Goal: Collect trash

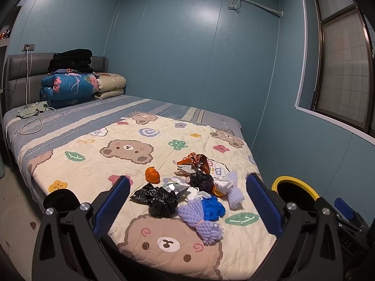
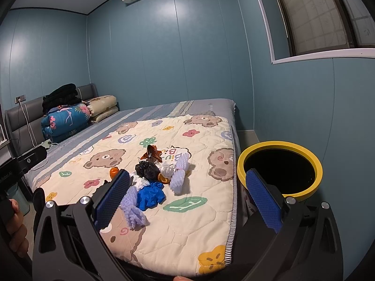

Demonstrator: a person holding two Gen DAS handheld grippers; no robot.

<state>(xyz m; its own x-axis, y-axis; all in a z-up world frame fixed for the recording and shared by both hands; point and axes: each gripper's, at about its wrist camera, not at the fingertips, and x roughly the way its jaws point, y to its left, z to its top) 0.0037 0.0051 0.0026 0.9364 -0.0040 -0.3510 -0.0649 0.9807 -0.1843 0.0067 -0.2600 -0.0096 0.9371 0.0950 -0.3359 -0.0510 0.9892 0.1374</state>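
A pile of trash lies on the bear-print quilt [image 1: 131, 213] near the foot of the bed: a crumpled black bag [image 1: 158, 199], a second black bag [image 1: 201, 179], an orange peel [image 1: 152, 175], a brown wrapper [image 1: 199, 160], a blue glove [image 1: 212, 207], purple foam nets [image 1: 201, 220] and white tissue [image 1: 223, 183]. My left gripper [image 1: 187, 208] is open and empty, hovering in front of the pile. My right gripper [image 2: 187, 197] is open and empty, to the right of the blue glove [image 2: 150, 195]. The yellow-rimmed black bin [image 2: 280, 171] stands beside the bed, also in the left wrist view [image 1: 294, 188].
Folded blankets [image 1: 70, 86] and dark clothes [image 1: 71, 61] are stacked at the headboard. A white cable [image 1: 32, 121] trails over the grey sheet. The blue wall and a window [image 2: 316, 14] close the right side. The bed's edge [image 2: 234, 199] runs next to the bin.
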